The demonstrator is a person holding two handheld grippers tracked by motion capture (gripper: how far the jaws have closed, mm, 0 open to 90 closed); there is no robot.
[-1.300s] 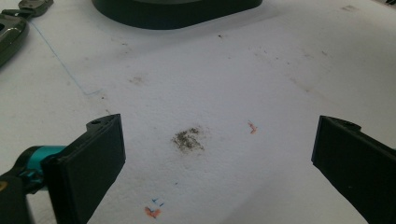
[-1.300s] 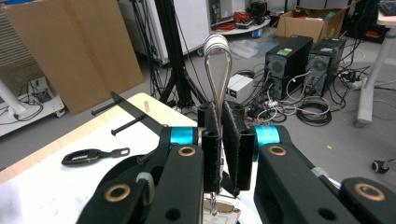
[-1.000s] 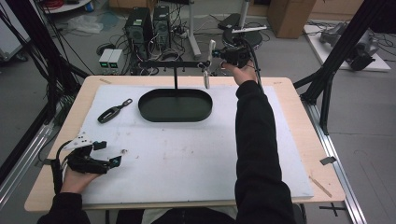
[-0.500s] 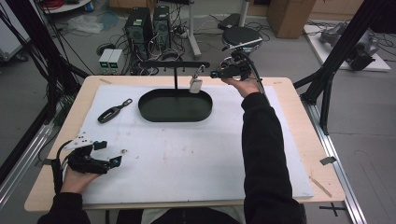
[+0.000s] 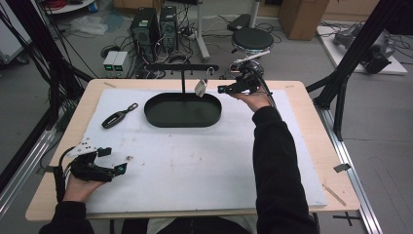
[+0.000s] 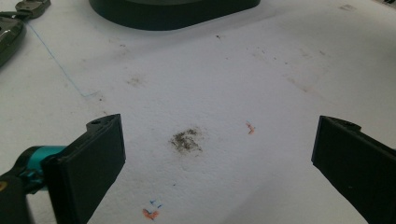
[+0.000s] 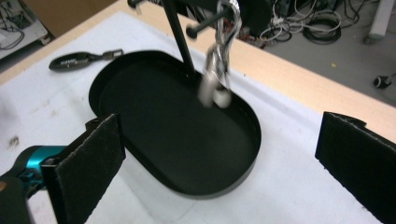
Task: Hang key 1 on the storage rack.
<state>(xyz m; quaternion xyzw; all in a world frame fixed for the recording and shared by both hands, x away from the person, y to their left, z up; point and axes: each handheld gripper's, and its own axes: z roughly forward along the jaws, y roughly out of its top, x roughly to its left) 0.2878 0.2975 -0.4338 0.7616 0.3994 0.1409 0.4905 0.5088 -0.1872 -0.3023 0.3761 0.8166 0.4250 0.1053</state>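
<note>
Released since 1 second ago, silver carabiner (image 5: 200, 87) hangs from rack (image 5: 183, 68); right gripper (image 5: 225, 89), jaws just spread, sits lower. Left gripper (image 5: 117, 161) spread, empty.

wide bare bench (image 5: 195, 170) lying open up front, black tray (image 5: 182, 111) and its hook stand (image 5: 183, 73) blocking the middle back, key fob (image 5: 118, 116) sitting left of it

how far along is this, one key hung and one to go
Looks so. Done: the silver key hangs from the stand's bar over the black tray. In hand: nothing; the right gripper, jaws just opened, sits beside it, empty. Left: the black key lies on the table, the open left gripper apart from it.
</note>
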